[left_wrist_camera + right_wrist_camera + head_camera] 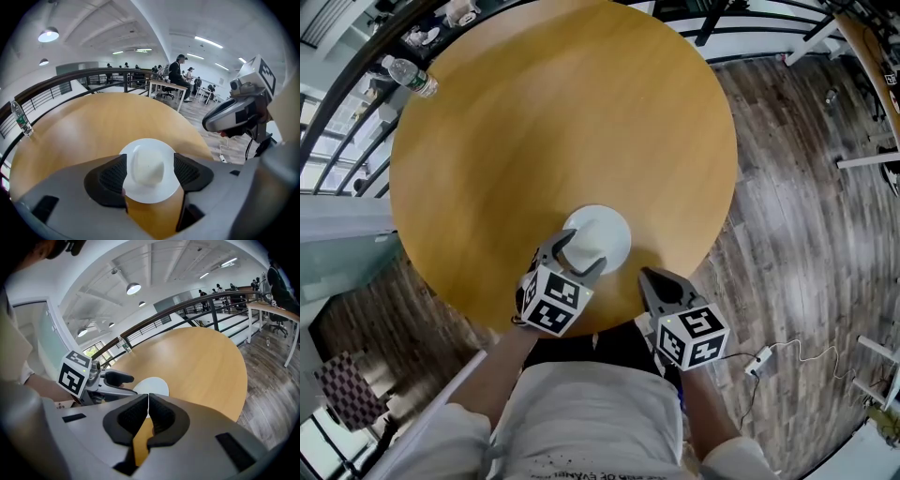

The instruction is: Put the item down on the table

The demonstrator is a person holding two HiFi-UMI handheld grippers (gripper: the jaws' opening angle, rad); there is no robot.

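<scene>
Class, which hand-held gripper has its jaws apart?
The left hand-held gripper: its jaws stand apart, the white item showing between them. The right hand-held gripper is shut, empty.

One white item (607, 228), one bottle (411, 77), two tools (578, 255) (649, 279)

White plate (609, 228), honey-brown table (562, 122), grey-brown plank floor (787, 187)

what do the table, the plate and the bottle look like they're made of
Table: wood or wood veneer, judging by the light tan top with faint grain and a satin sheen.
Plate: probably glazed ceramic, plain white and smooth; it could be melamine.
Bottle: clear plastic, with a see-through body and a label band.
</scene>
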